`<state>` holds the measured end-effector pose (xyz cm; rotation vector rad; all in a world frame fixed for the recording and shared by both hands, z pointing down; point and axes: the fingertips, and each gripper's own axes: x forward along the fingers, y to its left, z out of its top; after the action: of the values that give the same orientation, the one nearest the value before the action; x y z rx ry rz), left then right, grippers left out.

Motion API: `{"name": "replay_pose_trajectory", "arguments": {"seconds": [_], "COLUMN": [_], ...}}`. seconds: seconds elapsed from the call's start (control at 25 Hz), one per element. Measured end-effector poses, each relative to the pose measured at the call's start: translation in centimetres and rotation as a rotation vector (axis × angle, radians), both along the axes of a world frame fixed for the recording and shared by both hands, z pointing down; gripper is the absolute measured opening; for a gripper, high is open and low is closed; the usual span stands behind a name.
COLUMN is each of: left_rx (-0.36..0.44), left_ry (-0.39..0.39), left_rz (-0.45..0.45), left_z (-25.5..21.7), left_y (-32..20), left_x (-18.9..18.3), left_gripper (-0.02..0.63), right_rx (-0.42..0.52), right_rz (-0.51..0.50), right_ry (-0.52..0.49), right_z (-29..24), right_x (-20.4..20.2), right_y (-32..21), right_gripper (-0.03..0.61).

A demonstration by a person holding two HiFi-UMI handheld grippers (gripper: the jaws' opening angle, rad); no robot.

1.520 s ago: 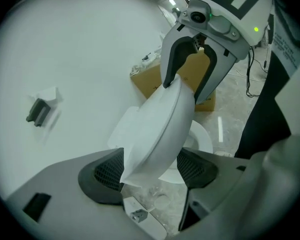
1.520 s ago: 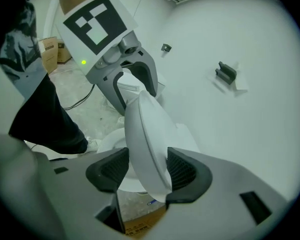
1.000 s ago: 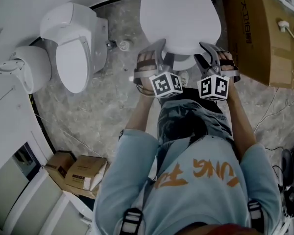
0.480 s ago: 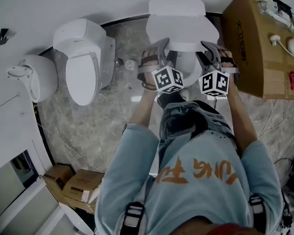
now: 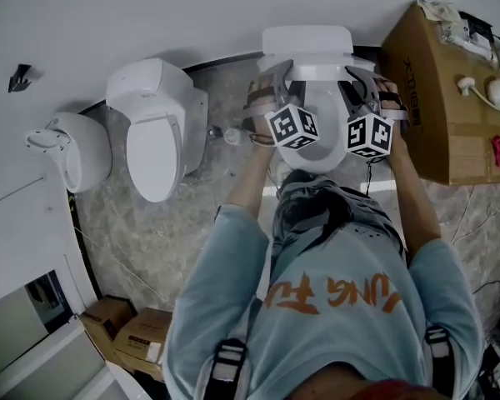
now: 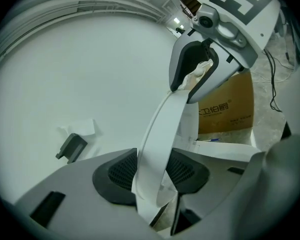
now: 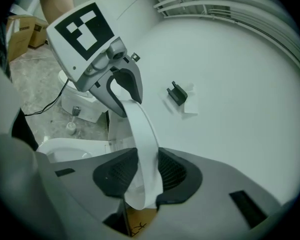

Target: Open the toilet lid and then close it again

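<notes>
The white toilet (image 5: 317, 136) stands against the wall, its lid (image 5: 308, 67) tipped up nearly upright in front of the tank (image 5: 307, 38). My left gripper (image 5: 277, 75) grips the lid's left edge and my right gripper (image 5: 360, 77) its right edge. In the left gripper view the lid's rim (image 6: 162, 134) runs between the dark pads of the left gripper (image 6: 152, 171), with the right gripper (image 6: 195, 79) at the far end. The right gripper view mirrors this: the rim (image 7: 142, 134) lies between the right gripper's (image 7: 142, 171) pads. Both pairs of jaws have just been closing on it.
A second white toilet (image 5: 154, 132) and a round white fixture (image 5: 67, 148) stand to the left. A big cardboard box (image 5: 437, 90) sits close on the right, and small boxes (image 5: 125, 332) lie at the lower left. The white wall is just behind the tank.
The lid has swung up from lying flat on the bowl to nearly upright. Both grippers rose with it and moved toward the tank.
</notes>
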<state>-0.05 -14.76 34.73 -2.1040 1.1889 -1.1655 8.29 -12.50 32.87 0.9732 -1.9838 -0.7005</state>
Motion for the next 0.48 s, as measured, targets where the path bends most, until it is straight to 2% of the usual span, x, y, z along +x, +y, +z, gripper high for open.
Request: {"name": "replay_pose_trajectory", "arguments": {"seconds": [0.04, 0.48], "left_rx": [0.012, 0.112], "left_ry": [-0.007, -0.037], "left_rz": [-0.001, 0.030], "left_z": [-0.4, -3.7], "left_y": [-0.8, -9.9], "left_x": [0.0, 0.1], "left_gripper": [0.192, 0.138], "right_rx": [0.012, 0.104], "right_rz": [0.008, 0.112], "right_ry": [-0.003, -0.009], "right_z": [-0.3, -3.4], "right_x": [0.0, 0.4], "right_y": [-0.7, -10.0], "right_gripper": [0.126, 0.106]}}
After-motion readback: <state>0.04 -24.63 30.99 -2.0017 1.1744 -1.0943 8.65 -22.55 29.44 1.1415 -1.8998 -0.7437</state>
